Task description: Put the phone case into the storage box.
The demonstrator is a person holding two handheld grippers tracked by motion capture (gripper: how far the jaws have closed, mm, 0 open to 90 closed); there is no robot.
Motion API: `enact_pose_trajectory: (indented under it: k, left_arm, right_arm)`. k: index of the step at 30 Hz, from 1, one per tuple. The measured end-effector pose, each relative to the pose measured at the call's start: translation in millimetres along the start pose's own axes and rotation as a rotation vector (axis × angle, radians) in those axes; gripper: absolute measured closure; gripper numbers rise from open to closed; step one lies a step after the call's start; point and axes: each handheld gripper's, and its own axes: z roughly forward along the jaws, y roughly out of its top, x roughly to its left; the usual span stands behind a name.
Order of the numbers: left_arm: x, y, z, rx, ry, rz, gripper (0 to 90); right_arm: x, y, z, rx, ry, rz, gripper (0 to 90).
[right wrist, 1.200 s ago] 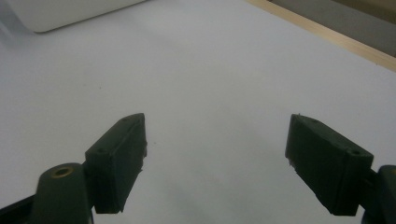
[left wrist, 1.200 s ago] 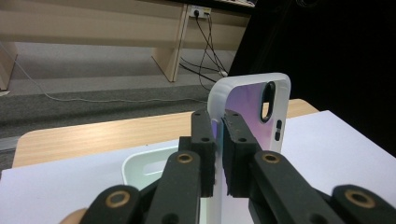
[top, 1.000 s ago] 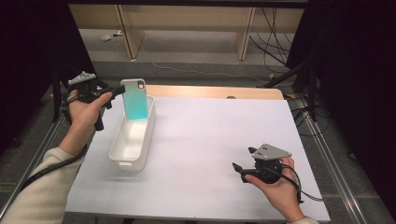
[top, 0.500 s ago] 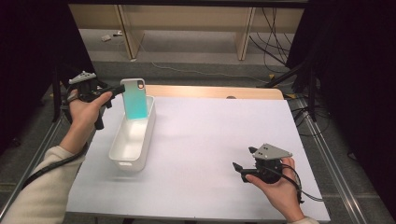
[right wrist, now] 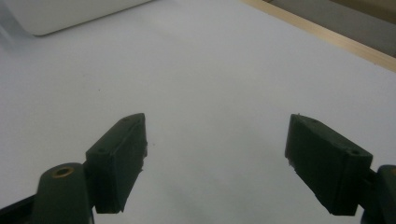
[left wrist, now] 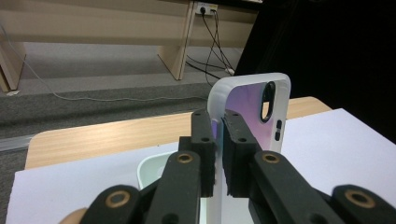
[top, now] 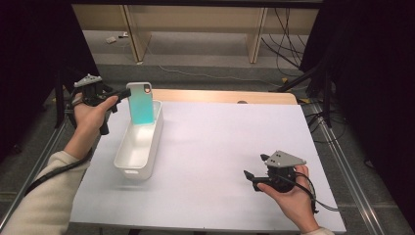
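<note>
Nothing moved: left claw (top: 128, 92) still grips case (top: 140, 103) upright over bin (top: 157, 142), unreleased; right claw (top: 255, 174) idle, wide.

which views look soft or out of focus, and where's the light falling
Right gripper view: the black fingers and white paper-covered table look soft. Left gripper view: near fingers blur, the white-rimmed phone case sharper. High view: table brightly lit, both sides black.
</note>
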Motion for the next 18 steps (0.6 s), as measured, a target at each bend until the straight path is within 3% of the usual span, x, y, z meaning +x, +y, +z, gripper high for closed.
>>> enact_pose_trajectory:
  k: [18]
  left_arm:
    - [4.0,0.7,11.1,0.001,0.014,0.011,83.8]
  right_arm:
    - [-0.3,-0.7,1.1,-0.005,-0.002,-0.001,22.5]
